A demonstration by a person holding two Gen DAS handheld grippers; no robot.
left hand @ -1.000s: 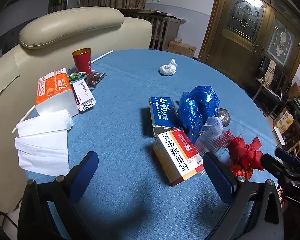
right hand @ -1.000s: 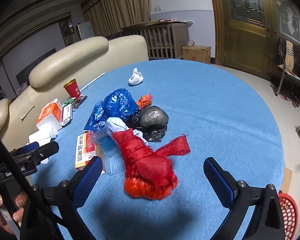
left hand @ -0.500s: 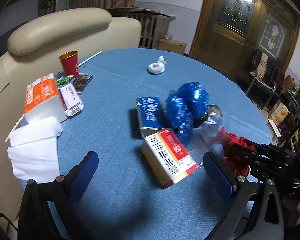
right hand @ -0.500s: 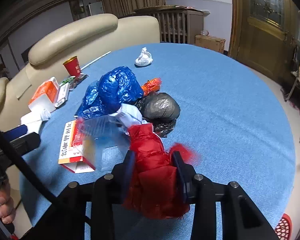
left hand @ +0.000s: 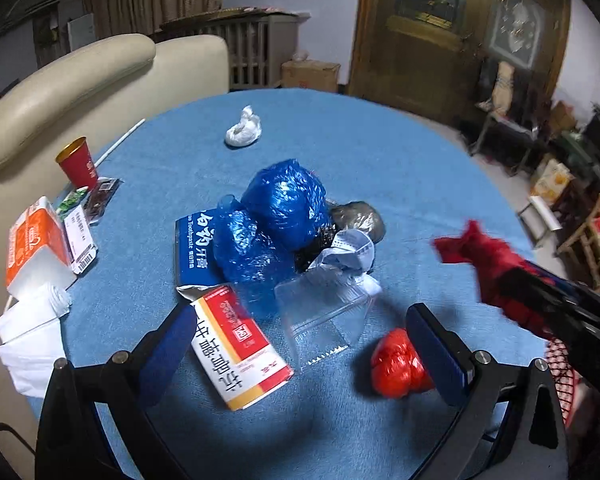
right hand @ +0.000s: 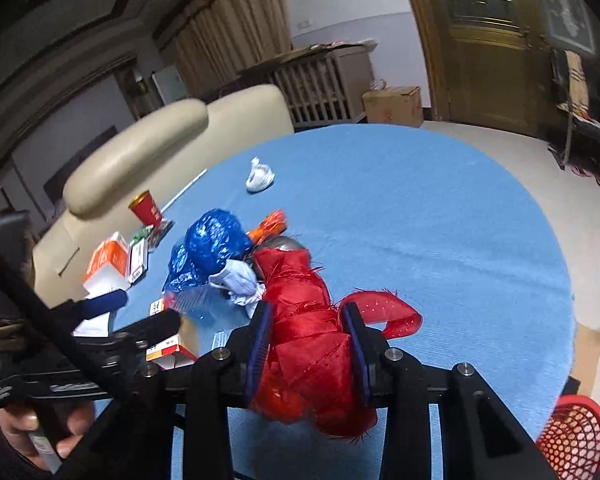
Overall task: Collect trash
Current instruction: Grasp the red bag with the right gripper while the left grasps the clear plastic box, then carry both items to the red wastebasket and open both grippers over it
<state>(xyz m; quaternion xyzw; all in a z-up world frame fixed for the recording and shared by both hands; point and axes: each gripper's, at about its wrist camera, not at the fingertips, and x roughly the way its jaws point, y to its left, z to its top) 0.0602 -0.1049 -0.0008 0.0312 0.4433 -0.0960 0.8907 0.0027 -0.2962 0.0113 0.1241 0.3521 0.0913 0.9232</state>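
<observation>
Right hand-held gripper (right hand: 307,342) clamped on red ribbon bundle (right hand: 304,344), lifted off blue bench (right hand: 440,240); left hand-held gripper (left hand: 300,344) wide over the medicine box (left hand: 236,344).

Left gripper (left hand: 300,344) agape, right gripper (right hand: 308,340) clamped.

Red ribbon bundle (right hand: 312,344) now between shut right jaws, lifted off blue table (right hand: 440,240).

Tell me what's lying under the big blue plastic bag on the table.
The blue plastic bag rests partly on the blue toothpaste box and a smaller blue bag. A dark bag sits behind it. Anything directly underneath is covered.
</observation>
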